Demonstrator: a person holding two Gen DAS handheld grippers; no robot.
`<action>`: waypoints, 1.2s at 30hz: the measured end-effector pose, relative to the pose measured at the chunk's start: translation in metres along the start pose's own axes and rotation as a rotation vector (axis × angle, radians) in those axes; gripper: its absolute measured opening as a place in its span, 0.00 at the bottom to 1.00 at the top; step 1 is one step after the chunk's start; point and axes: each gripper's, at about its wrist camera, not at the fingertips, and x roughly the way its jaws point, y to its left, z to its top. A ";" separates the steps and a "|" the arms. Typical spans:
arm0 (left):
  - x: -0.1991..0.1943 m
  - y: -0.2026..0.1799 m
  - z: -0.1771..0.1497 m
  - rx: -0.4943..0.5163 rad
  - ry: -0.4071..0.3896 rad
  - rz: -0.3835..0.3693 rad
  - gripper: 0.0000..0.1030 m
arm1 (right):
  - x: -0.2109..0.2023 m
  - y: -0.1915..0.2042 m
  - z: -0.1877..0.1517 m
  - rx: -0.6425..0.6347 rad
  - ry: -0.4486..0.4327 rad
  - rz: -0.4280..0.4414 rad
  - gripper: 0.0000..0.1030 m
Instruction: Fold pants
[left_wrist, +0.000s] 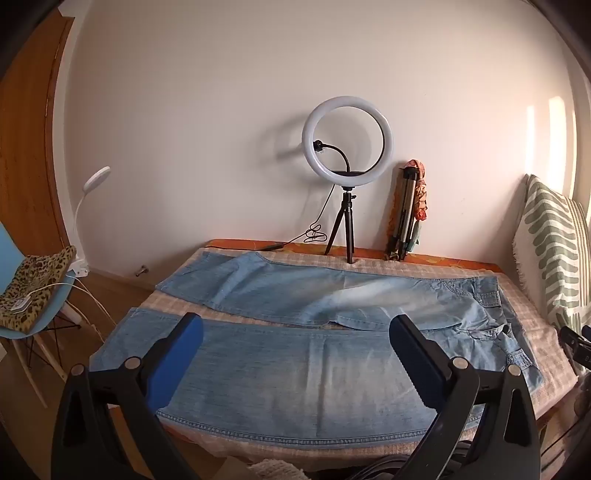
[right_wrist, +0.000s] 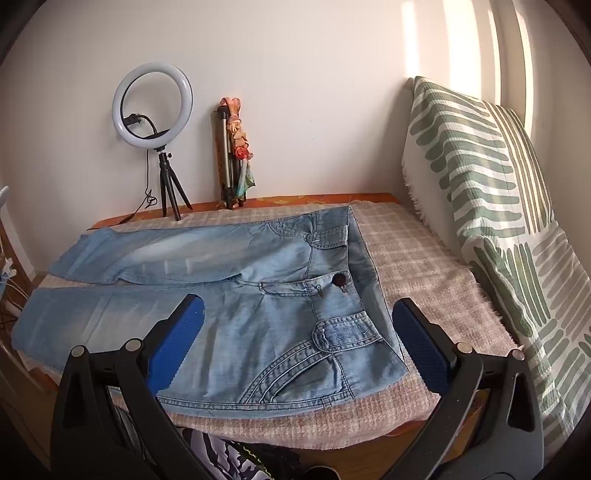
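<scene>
A pair of light blue faded denim pants (left_wrist: 295, 369) is lying spread flat on a pale pink-and-cream checked woven blanket (right_wrist: 436, 273) that is covering the bed. The two legs are stretching toward nine o'clock, slightly parted, while the waistband with its dark round button (right_wrist: 339, 279) is sitting toward three o'clock.

The left gripper (left_wrist: 295, 354), black-framed with blue ribbed pads, is hovering over the nearer leg with its jaws standing wide apart and gripping nothing. The right gripper (right_wrist: 297, 339) is hanging over the hip and front pocket of the pants, its jaws likewise spread wide with nothing clamped; the waistband edge is lying between its fingers but apart from them.

At twelve o'clock from the pants, a white circular ring light on a small black tripod (left_wrist: 347, 144) is standing against the plain wall. Just beside it toward one o'clock, a folded metal tripod draped with an orange patterned scarf (left_wrist: 406, 210) is leaning on the wall. At three o'clock, a white cushion with green brush-stroke stripes (right_wrist: 480, 177) is resting upright. At nine o'clock, a light blue plastic chair carrying a leopard-print cloth (left_wrist: 37, 284) is standing on the wooden floor.
</scene>
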 end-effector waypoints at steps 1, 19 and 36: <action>0.000 0.000 0.000 -0.003 -0.001 -0.004 0.99 | 0.000 0.000 0.000 0.003 0.000 0.002 1.00; -0.001 -0.001 0.000 -0.008 -0.001 0.002 0.99 | -0.002 0.001 0.001 -0.005 -0.001 -0.001 1.00; -0.001 -0.002 0.001 -0.002 -0.011 0.000 0.99 | -0.002 0.000 0.001 -0.002 0.000 0.002 1.00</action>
